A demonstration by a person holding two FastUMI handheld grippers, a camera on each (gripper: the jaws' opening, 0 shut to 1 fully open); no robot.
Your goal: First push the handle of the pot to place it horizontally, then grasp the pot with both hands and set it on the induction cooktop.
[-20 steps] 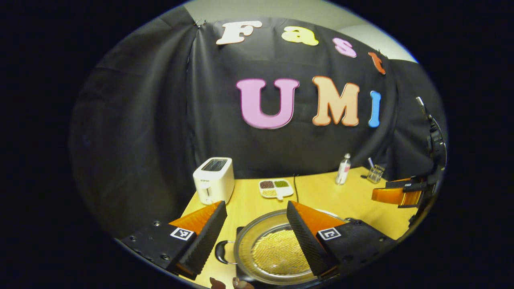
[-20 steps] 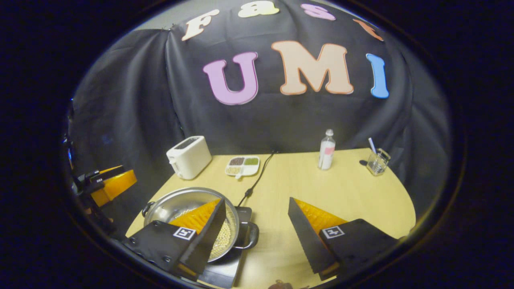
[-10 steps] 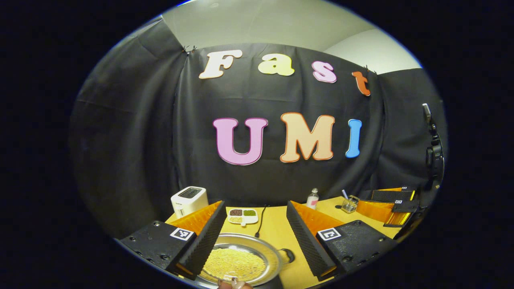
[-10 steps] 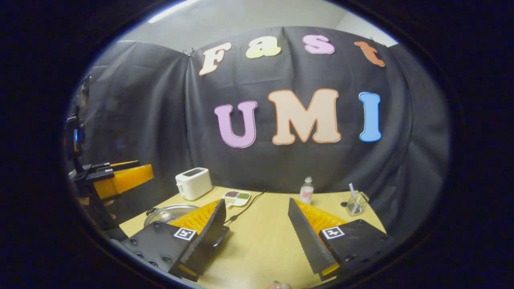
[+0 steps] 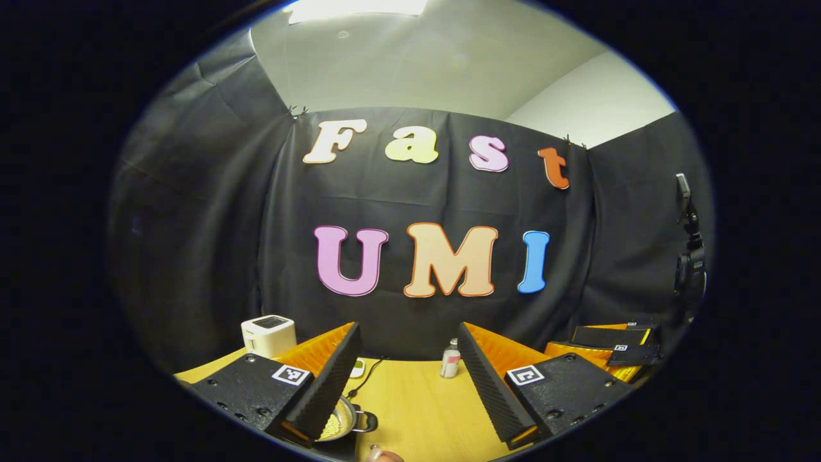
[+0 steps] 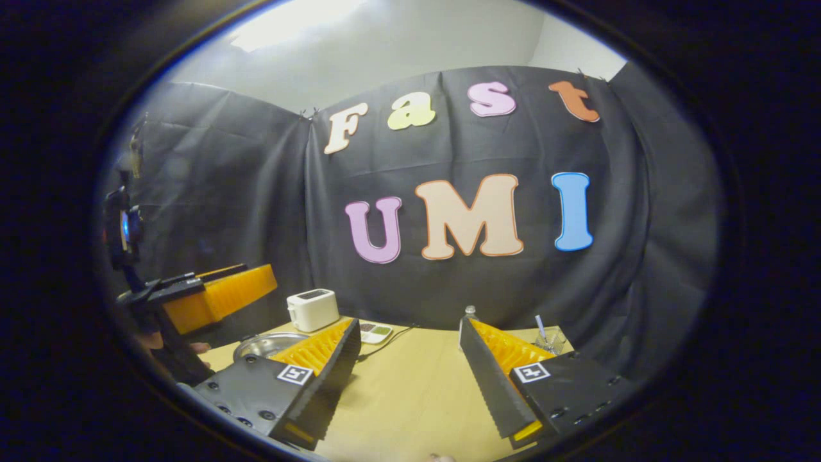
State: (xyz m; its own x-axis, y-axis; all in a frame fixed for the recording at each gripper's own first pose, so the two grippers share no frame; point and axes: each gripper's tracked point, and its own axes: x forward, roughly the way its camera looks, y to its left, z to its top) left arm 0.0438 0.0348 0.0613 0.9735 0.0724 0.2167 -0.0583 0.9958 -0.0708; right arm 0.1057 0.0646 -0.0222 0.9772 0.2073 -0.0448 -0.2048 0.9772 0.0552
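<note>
Both views look level from above the bench [image 5: 417, 398] toward the wall (12 o'clock), sharing the toaster [image 5: 268, 335].

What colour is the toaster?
White; the toaster shows best in the right gripper view.

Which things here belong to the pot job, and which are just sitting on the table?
Job:
pot
left gripper
right gripper

Lying about:
toaster
bottle
snack tray
glass with a straw
black cable
</note>
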